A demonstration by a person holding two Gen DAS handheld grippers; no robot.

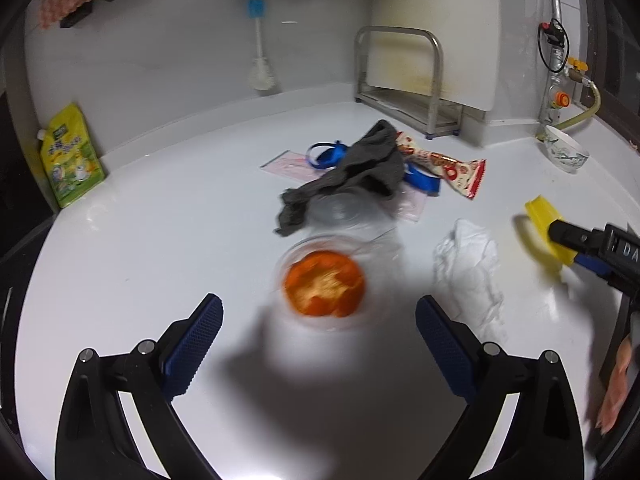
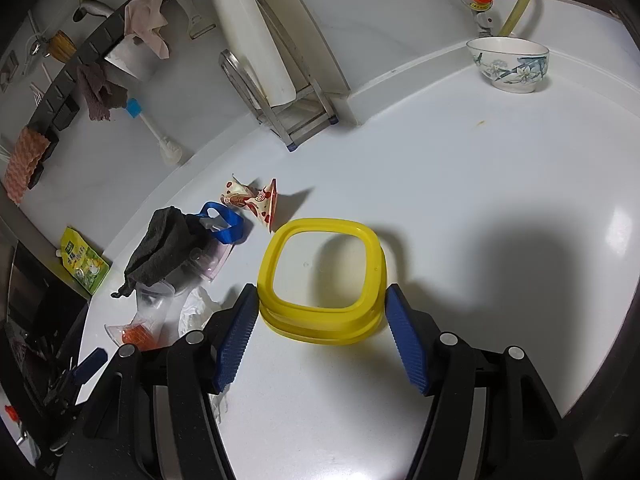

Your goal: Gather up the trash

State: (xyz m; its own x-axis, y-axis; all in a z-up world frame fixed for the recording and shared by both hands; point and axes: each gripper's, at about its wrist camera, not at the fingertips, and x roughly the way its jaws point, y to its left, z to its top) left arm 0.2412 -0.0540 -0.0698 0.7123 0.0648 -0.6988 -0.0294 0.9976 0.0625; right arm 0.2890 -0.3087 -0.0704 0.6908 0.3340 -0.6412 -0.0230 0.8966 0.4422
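A clear plastic cup with orange scraps (image 1: 324,284) lies on the white counter (image 1: 160,248), just ahead of my open, empty left gripper (image 1: 318,322). Behind it lie a grey cloth (image 1: 360,172), blue ribbon (image 1: 326,156), a red-white snack wrapper (image 1: 448,166) and a crumpled white tissue (image 1: 468,264). My right gripper (image 2: 320,320) is open around a yellow square container (image 2: 324,276) that stands on the counter; whether the pads (image 2: 240,332) touch it is unclear. The cup (image 2: 140,320), cloth (image 2: 164,248) and wrapper (image 2: 256,200) show at left in the right wrist view.
A green pouch (image 1: 72,156) leans at the far left wall. A metal rack with a cutting board (image 1: 412,84) stands at the back. A patterned bowl (image 2: 510,64) sits at the back right near a gas hose (image 2: 516,4). The counter drops off at right (image 2: 616,340).
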